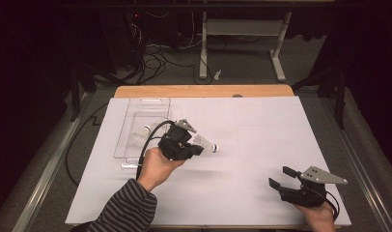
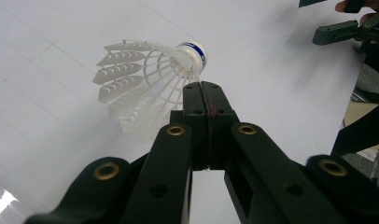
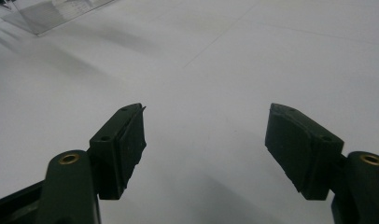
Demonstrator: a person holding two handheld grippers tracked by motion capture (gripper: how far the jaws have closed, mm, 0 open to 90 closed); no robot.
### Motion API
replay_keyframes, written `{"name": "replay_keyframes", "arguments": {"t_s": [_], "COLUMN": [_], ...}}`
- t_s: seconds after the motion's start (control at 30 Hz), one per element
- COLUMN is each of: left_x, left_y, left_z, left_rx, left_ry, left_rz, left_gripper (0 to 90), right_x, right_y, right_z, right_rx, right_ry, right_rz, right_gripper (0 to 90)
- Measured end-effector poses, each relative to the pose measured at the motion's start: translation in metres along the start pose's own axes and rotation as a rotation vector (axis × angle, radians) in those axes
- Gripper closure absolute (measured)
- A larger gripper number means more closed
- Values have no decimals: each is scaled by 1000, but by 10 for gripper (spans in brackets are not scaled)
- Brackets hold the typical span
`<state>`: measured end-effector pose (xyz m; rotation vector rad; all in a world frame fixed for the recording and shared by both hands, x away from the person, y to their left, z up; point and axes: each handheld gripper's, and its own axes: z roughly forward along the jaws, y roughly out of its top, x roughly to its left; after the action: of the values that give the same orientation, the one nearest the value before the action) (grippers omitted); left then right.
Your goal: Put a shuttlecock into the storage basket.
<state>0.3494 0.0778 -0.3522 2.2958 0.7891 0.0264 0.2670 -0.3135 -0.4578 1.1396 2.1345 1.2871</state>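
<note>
Just right of the clear tray (image 1: 142, 126), the left gripper (image 1: 202, 148) pinches a white shuttlecock (image 2: 150, 79) by the edge of its skirt above the table (image 1: 261, 125); so thin a hold could let it slip or swing loose. Another shuttlecock (image 1: 137, 137) seems to lie inside the tray. Well right of it, the right gripper (image 3: 204, 140) rests with jaws spread, holding nothing.

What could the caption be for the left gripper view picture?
Left tool pinches a white shuttlecock by its skirt, above the white table.
</note>
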Motion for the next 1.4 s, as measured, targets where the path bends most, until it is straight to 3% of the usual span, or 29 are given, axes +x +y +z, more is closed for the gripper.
{"name": "replay_keyframes", "arguments": {"t_s": [1.4], "left_x": [14], "left_y": [-22], "left_z": [-41], "left_rx": [-64], "left_ry": [70], "left_rz": [-59], "left_gripper": [897], "right_x": [1], "right_y": [0], "right_z": [0], "right_rx": [1], "right_ry": [1], "right_rz": [-2], "right_gripper": [293]}}
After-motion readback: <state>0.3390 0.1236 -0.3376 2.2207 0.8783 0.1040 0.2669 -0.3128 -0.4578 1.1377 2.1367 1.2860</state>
